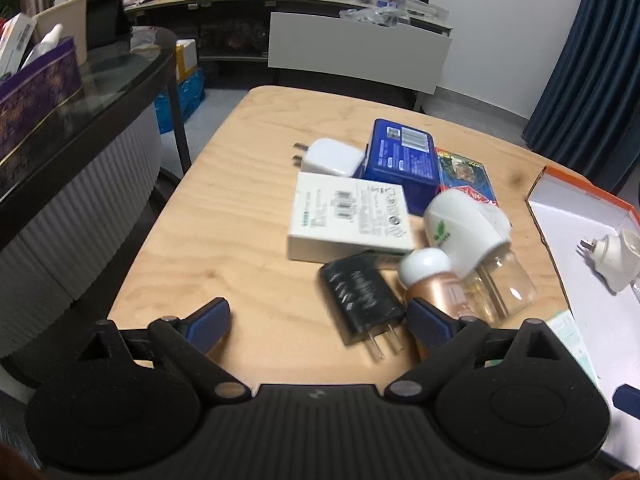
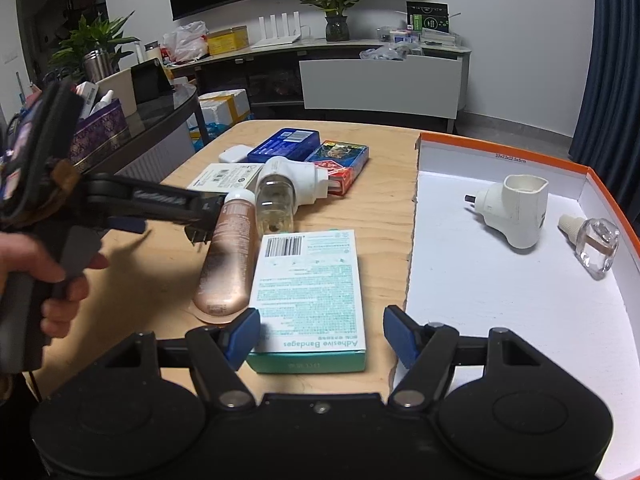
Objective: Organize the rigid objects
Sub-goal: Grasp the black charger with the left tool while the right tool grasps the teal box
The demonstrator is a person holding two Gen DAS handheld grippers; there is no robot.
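Note:
My left gripper (image 1: 320, 324) is open low over the wooden table (image 1: 240, 200). A black charger plug (image 1: 360, 300) lies between its fingers, untouched by the pads. A rose-gold bottle (image 1: 432, 284) lies by the right finger. My right gripper (image 2: 320, 336) is open around the near end of a teal adhesive bandage box (image 2: 308, 292), with a gap at the right pad. The white box with an orange rim (image 2: 500, 300) on the right holds a white plug-in unit (image 2: 516, 212) and a clear refill bottle (image 2: 592, 244).
Behind the charger lie a white carton (image 1: 348, 216), a white adapter (image 1: 332, 158), a blue case (image 1: 404, 160), a colourful card box (image 1: 464, 176) and a plug-in vaporiser with bottle (image 1: 464, 228). A hand (image 2: 48, 264) holds the left tool. A dark glass table (image 1: 100, 80) stands left.

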